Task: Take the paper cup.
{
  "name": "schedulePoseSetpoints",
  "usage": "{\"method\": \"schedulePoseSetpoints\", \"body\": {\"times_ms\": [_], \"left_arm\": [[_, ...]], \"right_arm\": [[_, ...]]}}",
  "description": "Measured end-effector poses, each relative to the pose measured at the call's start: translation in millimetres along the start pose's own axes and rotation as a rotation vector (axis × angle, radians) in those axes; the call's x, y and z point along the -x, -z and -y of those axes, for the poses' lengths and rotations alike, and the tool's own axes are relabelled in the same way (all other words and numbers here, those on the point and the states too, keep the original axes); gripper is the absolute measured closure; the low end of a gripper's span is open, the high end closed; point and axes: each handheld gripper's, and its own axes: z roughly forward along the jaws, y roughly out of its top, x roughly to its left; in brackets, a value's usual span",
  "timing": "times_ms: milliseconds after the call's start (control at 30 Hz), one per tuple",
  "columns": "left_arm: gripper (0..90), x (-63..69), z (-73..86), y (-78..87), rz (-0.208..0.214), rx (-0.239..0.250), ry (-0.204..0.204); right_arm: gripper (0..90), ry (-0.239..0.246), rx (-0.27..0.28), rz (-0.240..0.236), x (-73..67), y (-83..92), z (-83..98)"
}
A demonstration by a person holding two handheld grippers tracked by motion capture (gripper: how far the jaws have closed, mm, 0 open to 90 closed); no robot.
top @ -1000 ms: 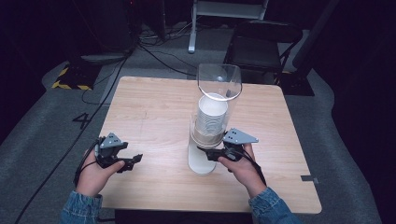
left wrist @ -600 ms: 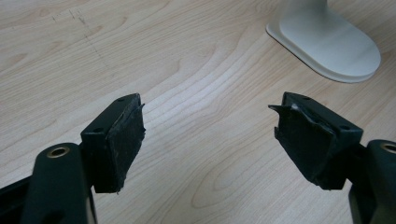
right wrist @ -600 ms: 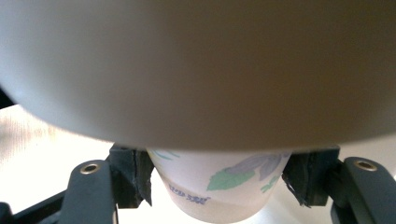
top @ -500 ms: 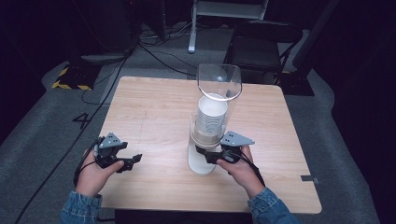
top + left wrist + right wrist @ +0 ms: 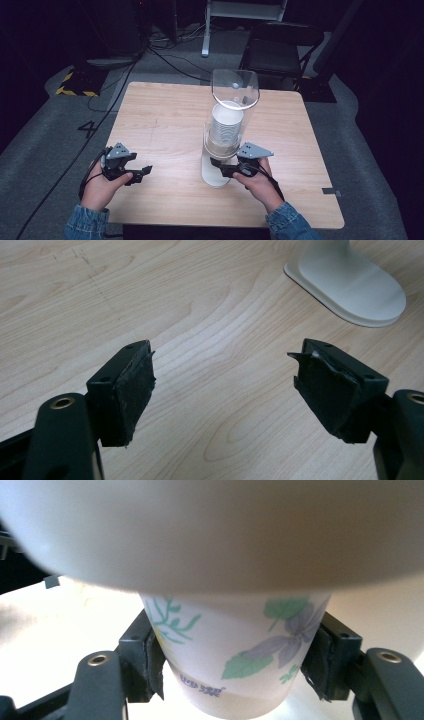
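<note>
Closest to me, two denim sleeves (image 5: 85, 225) come in over the near edge of the wooden surface (image 5: 165, 120). The left tool (image 5: 139, 173) rests low near the front left part of the surface, held in the left hand (image 5: 100, 187), its jaws spread wide with nothing between them; in the left gripper view the bare wood grain shows through the gap, and the white base (image 5: 350, 285) of the dispenser lies well apart, ahead and to one side.

The right tool (image 5: 220, 169), in the right hand (image 5: 257, 182), sits right up against the foot of the cup dispenser (image 5: 222, 135). In the right gripper view its jaws are pinching a paper cup (image 5: 230, 655) printed with green leaves and a purple flower, one pad on each side of the cup's lower wall. The cup hangs out from under the white underside of the dispenser above it.

The dispenser stands upright a little right of the surface's centre, a stack of white cups (image 5: 226, 125) visible inside its clear tube (image 5: 235, 90).

Beyond the far edge, on the grey floor, are a dark chair (image 5: 280, 45), loose cables (image 5: 165, 50) and a patch of yellow-and-black tape (image 5: 75, 85).
</note>
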Motion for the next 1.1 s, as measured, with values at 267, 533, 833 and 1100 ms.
{"method": "schedulePoseSetpoints", "body": {"times_ms": [267, 533, 833, 1100], "left_arm": [[23.6, -1.6, 0.4, 0.6, -0.002, 0.002, -0.004], [23.8, -0.6, 0.2, -0.3, -0.001, 0.001, -0.003], [23.8, -0.2, 0.5, -1.4, 0.003, -0.003, -0.003], [23.8, -1.7, 0.7, -0.2, 0.005, -0.003, 0.003]], "right_arm": [[35.4, -0.018, 0.0, -0.009, -0.2, 1.4, 1.6], [35.5, -0.007, 0.015, -0.016, 1.4, -0.9, 2.5], [35.7, 0.068, -0.057, 0.028, 4.3, -7.1, 8.3], [35.1, 0.044, -0.084, 0.003, 3.7, -7.3, 16.7]]}}
